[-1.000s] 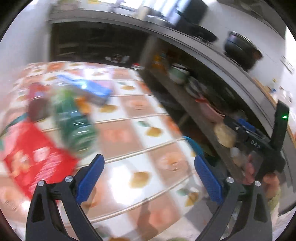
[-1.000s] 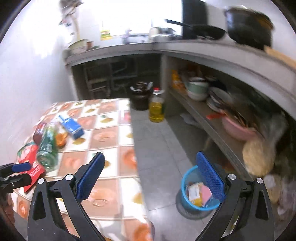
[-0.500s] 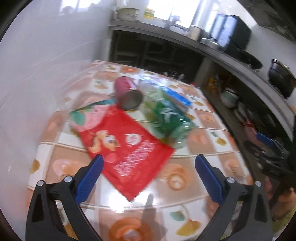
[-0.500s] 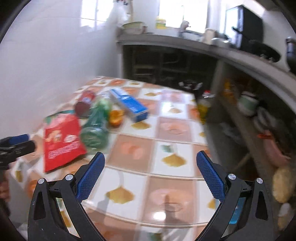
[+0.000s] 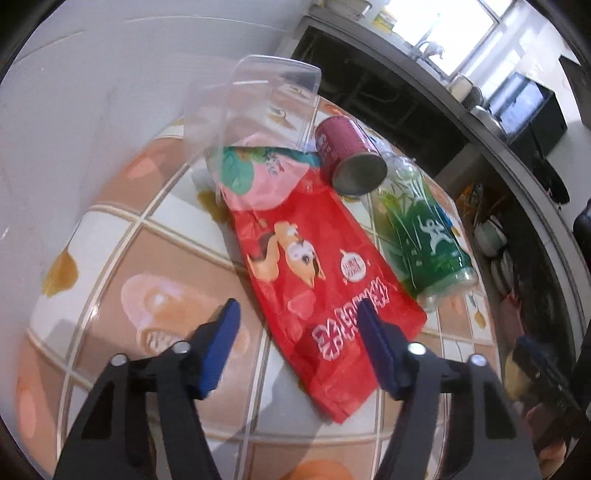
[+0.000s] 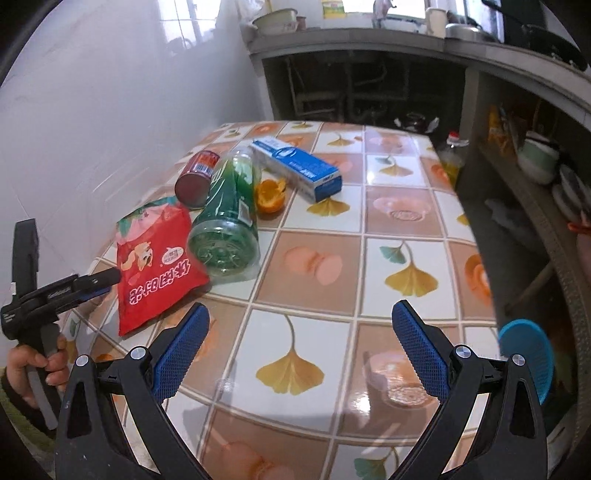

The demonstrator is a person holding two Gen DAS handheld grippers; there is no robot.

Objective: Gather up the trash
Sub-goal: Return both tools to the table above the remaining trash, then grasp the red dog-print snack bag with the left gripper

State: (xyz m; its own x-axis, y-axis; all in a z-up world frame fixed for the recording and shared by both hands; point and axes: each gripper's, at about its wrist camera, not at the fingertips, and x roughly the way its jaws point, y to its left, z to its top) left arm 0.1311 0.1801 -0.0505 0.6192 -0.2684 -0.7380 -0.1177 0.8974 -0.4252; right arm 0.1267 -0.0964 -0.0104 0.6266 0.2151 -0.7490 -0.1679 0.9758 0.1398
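This is a home kitchen. A long grey counter (image 6: 369, 40) runs along the far wall and down the right side, with a bowl (image 6: 275, 22) and a pan (image 6: 554, 40) on top. Open shelves below it hold bowls and plates (image 6: 543, 162). A bottle of cooking oil (image 6: 452, 155) stands on the floor. The table (image 6: 406, 258) wears a tile-patterned plastic cloth against a white tiled wall (image 6: 110, 92).

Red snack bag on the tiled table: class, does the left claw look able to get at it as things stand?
Probably yes. The left claw is closing with the near end of the red snack bag between its fingers, and nothing lies in between. The green bottle beside the bag is clear of the claw.
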